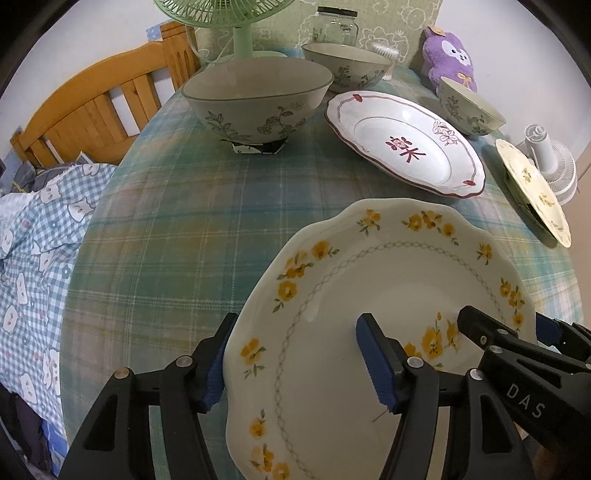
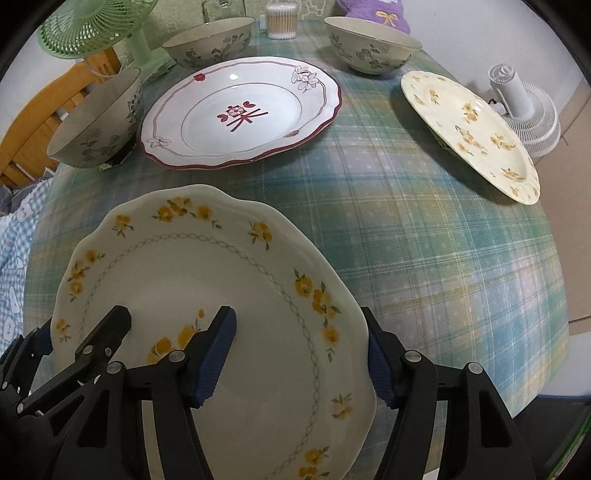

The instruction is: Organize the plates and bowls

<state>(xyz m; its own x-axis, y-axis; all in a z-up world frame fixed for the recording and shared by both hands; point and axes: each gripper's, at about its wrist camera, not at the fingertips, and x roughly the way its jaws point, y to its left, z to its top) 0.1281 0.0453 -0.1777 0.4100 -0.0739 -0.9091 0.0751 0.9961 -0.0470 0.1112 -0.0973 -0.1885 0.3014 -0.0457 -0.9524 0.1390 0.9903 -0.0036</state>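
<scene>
A cream plate with yellow flowers [image 1: 388,273] [image 2: 177,266] lies on the checked tablecloth close to me. My left gripper [image 1: 295,321] straddles its left rim, one pad at the outer edge, the other over the well, jaws apart. My right gripper [image 2: 297,312] straddles the opposite rim the same way, also open. Beyond it sits a white plate with red trim [image 1: 402,140] [image 2: 240,110]. A smaller yellow-flowered plate [image 2: 469,133] rests tilted at the right. Three grey floral bowls stand behind: a large one [image 1: 258,103], a middle one [image 1: 343,62] and a right one [image 2: 373,44].
A green fan [image 1: 221,14], a glass jar [image 1: 336,26], a purple plush toy [image 1: 448,55] and a box of cotton swabs [image 2: 281,22] line the back. A white fan [image 2: 524,107] stands off the right edge. A wooden bed frame [image 1: 92,107] and bedding [image 1: 37,258] lie left.
</scene>
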